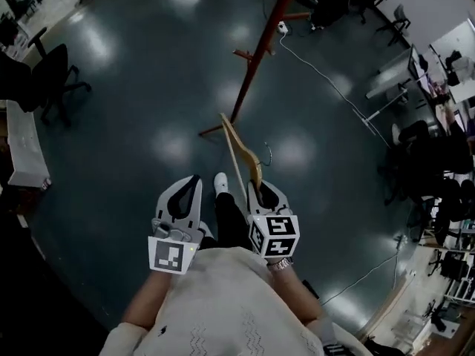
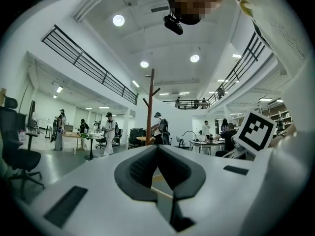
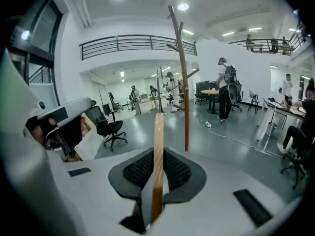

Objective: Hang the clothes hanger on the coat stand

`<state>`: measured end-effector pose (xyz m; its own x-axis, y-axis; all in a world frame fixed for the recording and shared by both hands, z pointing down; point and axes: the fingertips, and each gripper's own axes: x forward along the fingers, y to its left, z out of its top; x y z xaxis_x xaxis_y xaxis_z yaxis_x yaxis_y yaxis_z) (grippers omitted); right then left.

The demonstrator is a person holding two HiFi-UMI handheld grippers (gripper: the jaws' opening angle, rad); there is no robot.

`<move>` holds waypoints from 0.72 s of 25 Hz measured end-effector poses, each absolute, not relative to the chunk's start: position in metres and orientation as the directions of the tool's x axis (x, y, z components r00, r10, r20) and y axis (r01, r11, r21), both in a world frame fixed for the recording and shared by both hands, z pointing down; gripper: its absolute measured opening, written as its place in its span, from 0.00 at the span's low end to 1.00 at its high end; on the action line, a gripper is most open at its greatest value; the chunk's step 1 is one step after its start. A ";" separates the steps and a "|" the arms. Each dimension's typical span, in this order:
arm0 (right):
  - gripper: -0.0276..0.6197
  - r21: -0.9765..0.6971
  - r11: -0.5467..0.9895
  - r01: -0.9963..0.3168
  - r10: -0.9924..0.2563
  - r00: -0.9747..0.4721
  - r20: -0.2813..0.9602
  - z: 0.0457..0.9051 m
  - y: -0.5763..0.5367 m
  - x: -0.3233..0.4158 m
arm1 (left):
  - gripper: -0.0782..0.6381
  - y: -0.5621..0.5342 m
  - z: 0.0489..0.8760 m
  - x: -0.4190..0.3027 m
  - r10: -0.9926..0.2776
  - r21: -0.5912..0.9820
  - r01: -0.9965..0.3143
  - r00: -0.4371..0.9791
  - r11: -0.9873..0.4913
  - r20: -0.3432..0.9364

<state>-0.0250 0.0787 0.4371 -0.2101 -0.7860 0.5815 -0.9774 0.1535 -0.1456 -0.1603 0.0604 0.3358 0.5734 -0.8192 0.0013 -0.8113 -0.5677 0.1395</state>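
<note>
Jaws of the right gripper [image 1: 257,186] are clamped on one arm of the pale wooden clothes hanger [image 1: 239,148] with a wire hook, at frame centre, pointing toward the foot of the reddish-brown branching coat stand [image 1: 261,47] at upper centre. The left gripper [image 1: 195,179] has its jaws together, empty. Hanger judged light, stiff and smooth, so likely to pivot in this end grip; a hold nearer the hook would steady it.

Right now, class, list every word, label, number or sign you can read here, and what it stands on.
No words or numbers can be read in any view.
Marker cube on the left claw: black-and-white squares only, no letters.
Marker cube on the right claw: the same.
Clothes hanger: no print visible.
</note>
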 end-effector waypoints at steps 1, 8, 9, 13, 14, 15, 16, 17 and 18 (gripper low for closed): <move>0.15 -0.147 0.157 -0.977 -0.784 -0.213 0.583 0.440 0.062 -0.021 | 0.13 0.047 0.336 -0.157 -0.820 0.138 -0.813 0.572 -0.566 0.006; 0.15 -0.120 0.185 -0.975 -0.771 -0.220 0.598 0.458 -0.064 0.011 | 0.13 -0.062 0.351 -0.119 -0.813 0.116 -0.811 0.581 -0.573 0.048; 0.15 -0.120 0.189 -0.974 -0.766 -0.223 0.602 0.461 -0.080 0.016 | 0.13 -0.077 0.351 -0.113 -0.814 0.118 -0.813 0.578 -0.570 0.051; 0.15 -0.116 0.214 -0.970 -0.745 -0.239 0.623 0.475 -0.136 0.036 | 0.13 -0.132 0.342 -0.084 -0.825 0.112 -0.824 0.563 -0.556 0.046; 0.15 -0.114 0.220 -0.969 -0.739 -0.242 0.629 0.479 -0.149 0.043 | 0.13 -0.145 0.340 -0.076 -0.828 0.108 -0.827 0.558 -0.552 0.045; 0.15 -0.113 0.225 -0.968 -0.732 -0.244 0.635 0.483 -0.161 0.049 | 0.13 -0.156 0.339 -0.069 -0.831 0.108 -0.830 0.554 -0.547 0.045; 0.15 -0.114 0.228 -0.967 -0.725 -0.247 0.643 0.487 -0.173 0.053 | 0.13 -0.167 0.337 -0.064 -0.835 0.110 -0.833 0.549 -0.542 0.044; 0.15 -0.118 0.230 -0.966 -0.718 -0.250 0.650 0.492 -0.183 0.055 | 0.13 -0.176 0.335 -0.061 -0.838 0.112 -0.836 0.544 -0.537 0.043; 0.15 -0.124 0.232 -0.965 -0.710 -0.254 0.656 0.497 -0.194 0.056 | 0.13 -0.184 0.334 -0.059 -0.841 0.113 -0.839 0.540 -0.533 0.043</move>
